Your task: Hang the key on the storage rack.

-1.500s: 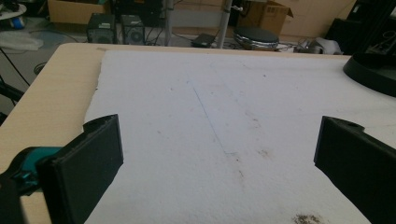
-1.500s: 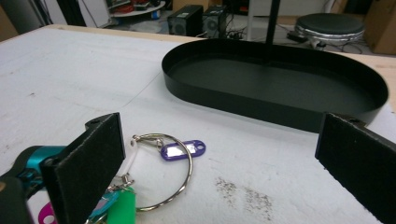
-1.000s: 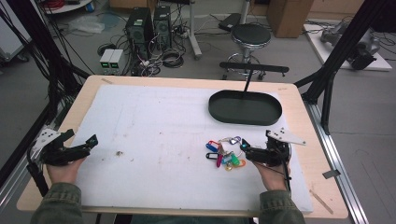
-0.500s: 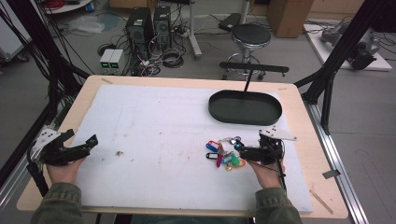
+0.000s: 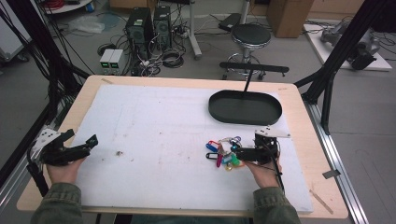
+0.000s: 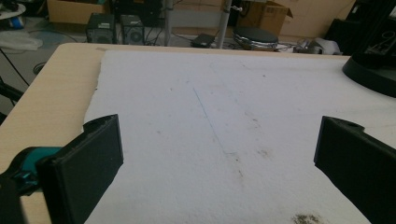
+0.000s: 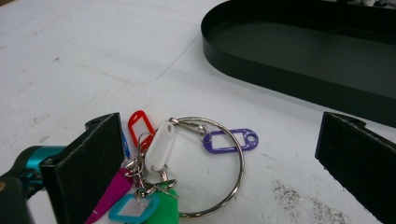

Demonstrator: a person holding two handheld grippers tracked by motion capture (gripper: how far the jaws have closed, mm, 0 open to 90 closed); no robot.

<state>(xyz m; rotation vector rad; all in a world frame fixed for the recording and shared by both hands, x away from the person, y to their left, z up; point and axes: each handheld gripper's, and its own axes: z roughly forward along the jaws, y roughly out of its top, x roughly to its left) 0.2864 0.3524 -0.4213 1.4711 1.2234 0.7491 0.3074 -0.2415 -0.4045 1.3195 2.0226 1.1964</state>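
White padding [image 5: 163, 135] covered most of the wooden tabletop [image 5: 322, 154], and beyond the far edge stood computer towers, coiled cables and a round stool. Near the far right corner of the padding sat a dark oval tray [image 5: 245, 108], shallow-walled and holding nothing.

Toward the near right part of the padding lay a key ring [image 7: 224, 172] strung with coloured plastic tags: red, white, purple, magenta, light blue and green. The right gripper [image 5: 239, 154] was held low at the bunch, pointing left across the tabletop, its jaws spread wide. In the right gripper view the ring and tags lay flat on the padding between the two jaws, crowded toward the left jaw, with the red and magenta tags just beside it; the purple tag [image 7: 230, 140] pointed toward the right jaw, well apart from it. Whether the left jaw touched any tag could not be told.

The left gripper [image 5: 77, 148] rested near the near left corner, jaws likewise spread, with bare stained padding between them.
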